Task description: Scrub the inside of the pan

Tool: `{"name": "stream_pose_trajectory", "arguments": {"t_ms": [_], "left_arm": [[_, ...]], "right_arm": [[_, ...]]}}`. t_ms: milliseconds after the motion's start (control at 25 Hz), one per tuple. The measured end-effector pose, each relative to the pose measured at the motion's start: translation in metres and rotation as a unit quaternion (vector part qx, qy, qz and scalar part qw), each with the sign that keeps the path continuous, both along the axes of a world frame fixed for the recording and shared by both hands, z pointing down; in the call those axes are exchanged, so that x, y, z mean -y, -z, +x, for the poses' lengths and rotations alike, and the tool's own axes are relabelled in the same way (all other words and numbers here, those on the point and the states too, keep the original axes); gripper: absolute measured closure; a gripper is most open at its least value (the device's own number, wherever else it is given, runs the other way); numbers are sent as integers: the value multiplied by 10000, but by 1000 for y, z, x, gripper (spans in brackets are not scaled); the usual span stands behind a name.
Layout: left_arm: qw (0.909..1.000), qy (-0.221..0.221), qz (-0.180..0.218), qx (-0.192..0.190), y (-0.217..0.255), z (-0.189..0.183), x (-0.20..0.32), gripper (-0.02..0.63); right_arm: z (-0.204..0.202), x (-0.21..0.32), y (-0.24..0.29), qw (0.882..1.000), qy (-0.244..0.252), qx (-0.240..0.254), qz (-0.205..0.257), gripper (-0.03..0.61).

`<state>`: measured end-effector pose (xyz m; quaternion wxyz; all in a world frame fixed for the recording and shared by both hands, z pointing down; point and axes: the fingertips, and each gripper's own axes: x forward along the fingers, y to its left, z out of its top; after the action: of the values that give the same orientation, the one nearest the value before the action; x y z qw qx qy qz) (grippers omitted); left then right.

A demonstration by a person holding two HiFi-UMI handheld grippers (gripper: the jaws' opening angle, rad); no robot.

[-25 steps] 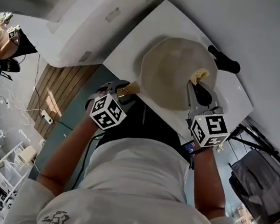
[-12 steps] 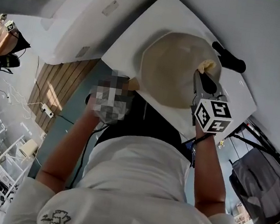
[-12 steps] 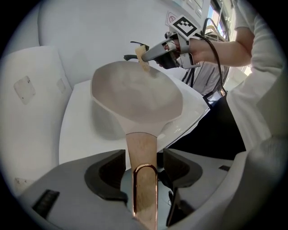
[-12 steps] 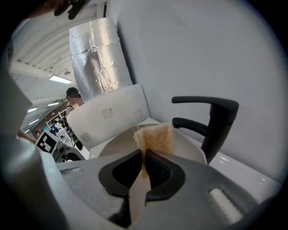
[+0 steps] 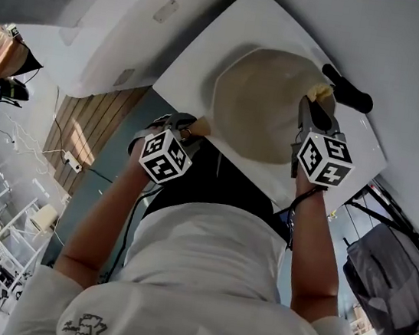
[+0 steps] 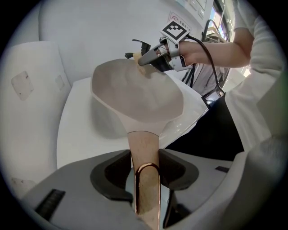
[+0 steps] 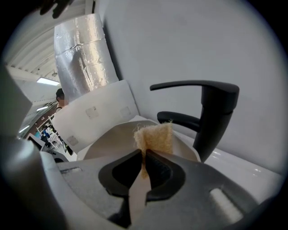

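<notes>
while the right gripper [image 7: 144, 156] pinches a sponge [image 7: 155, 137], its cube [image 5: 324, 160] shows markers.

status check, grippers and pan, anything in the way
Left gripper jaws just closed onto the pan handle. Right gripper shut on sponge, at the pan rim. Black faucet close behind the sponge, mind it.

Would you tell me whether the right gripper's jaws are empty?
No, the right gripper is shut on a tan scrubbing pad.
</notes>
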<state>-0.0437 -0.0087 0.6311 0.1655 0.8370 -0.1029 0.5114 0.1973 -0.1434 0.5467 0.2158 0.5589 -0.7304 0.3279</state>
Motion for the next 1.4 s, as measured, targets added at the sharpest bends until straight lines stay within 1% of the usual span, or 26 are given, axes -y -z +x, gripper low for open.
{"name": "stream_pose_trajectory", "arguments": {"t_ms": [200,320,440,680,880,1080,1280,1400], "left_arm": [[10000,-46,-44,-6,0,1,0,430],[9999,-33,-112,-60,0,2,0,430],[9999,-59,-131,-66,-1,1,0,430],[9999,-52,-140,-68,-1,0,1,430],[9999,-62,-110,-67,-2,1,1,430],[9999,-36,-103,-98,-1,1,2,430],[9998,-58,-112,-137,-3,0,2,430],[9998,-56,-106,-163,-1,0,1,430]], "right_arm": [[14,10,-10,9995,-305,1,-79,550],[18,18,-14,9994,-322,-74,-63,550],[18,28,-16,9997,-200,-161,-31,552],[-4,50,-18,9989,348,-283,119,552],[-28,69,-19,9958,836,-316,199,554],[-51,78,-19,9922,1208,-174,264,552],[-84,79,-22,9835,1768,-19,389,552],[-110,76,-23,9739,2222,102,460,553]]}}
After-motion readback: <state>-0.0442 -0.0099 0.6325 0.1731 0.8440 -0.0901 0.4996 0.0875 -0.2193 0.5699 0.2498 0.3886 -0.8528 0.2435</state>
